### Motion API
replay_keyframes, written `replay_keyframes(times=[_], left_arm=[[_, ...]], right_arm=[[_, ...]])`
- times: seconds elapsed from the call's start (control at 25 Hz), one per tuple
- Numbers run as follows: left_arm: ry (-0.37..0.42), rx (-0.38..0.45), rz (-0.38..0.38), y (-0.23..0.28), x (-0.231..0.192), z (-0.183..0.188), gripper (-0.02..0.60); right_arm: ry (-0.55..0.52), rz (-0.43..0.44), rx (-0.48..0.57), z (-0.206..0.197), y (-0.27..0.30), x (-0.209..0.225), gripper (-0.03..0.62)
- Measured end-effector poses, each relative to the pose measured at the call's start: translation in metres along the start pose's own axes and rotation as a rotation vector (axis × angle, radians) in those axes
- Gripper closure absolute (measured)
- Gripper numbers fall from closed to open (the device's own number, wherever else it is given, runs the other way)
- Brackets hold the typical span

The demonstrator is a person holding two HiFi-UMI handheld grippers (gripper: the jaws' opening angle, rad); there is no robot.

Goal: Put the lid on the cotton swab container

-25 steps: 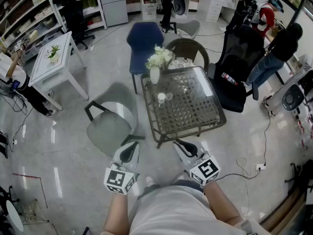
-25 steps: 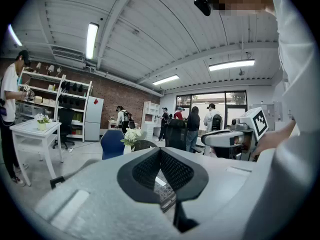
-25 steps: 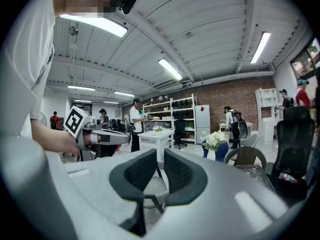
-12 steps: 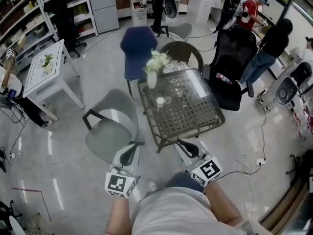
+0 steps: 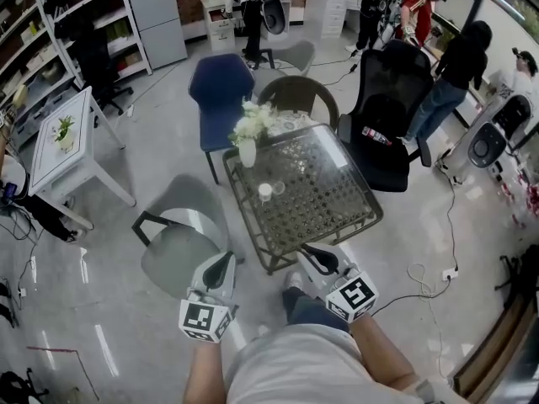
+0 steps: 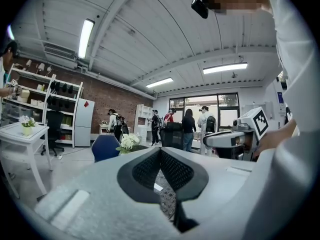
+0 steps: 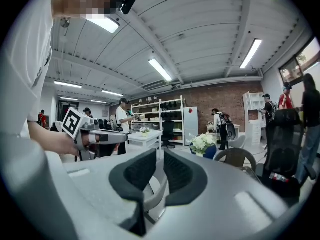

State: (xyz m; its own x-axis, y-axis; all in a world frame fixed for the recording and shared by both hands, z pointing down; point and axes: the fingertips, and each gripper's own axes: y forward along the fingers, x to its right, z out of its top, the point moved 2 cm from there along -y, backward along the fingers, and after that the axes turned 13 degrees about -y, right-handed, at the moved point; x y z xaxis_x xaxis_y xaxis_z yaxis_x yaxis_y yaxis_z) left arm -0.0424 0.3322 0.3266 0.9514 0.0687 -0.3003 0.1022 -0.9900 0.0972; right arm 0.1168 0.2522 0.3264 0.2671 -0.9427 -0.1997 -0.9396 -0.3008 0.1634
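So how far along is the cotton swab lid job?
Nothing looks done. The cotton swab container stands untouched on the glass table; its lid is too small to make out. In hand: nothing, the left gripper shut, the right gripper slightly open, both empty and short of the container. Left: everything, grabbing and fitting the lid.

Left gripper, jaws pressed together, empty; right gripper at its three o'clock, white flowers at ten.

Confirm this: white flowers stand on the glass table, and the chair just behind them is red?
No: the chair behind the white flowers on the glass table is blue, not red, as the head view shows.
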Motion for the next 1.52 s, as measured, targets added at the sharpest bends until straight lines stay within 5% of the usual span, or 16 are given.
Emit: replay_keyframes(times=[0.88,1.24,1.52], left_arm=[[0.015,-0.120,0.085,0.234,-0.024,0.008,0.574],[0.007,-0.197,0.099,0.267,-0.035,-0.013,0.572],[0.015,-0.253,0.027,0.285,-0.069,-0.027,0.572]], right_arm=[[0.085,0.060,-0.030,-0.066,0.079,0.227,0.543],[0.180,0.058,-0.092,-0.110,0.092,0.251,0.543],[0.218,0.003,-0.161,-0.130,0.108,0.246,0.543]])
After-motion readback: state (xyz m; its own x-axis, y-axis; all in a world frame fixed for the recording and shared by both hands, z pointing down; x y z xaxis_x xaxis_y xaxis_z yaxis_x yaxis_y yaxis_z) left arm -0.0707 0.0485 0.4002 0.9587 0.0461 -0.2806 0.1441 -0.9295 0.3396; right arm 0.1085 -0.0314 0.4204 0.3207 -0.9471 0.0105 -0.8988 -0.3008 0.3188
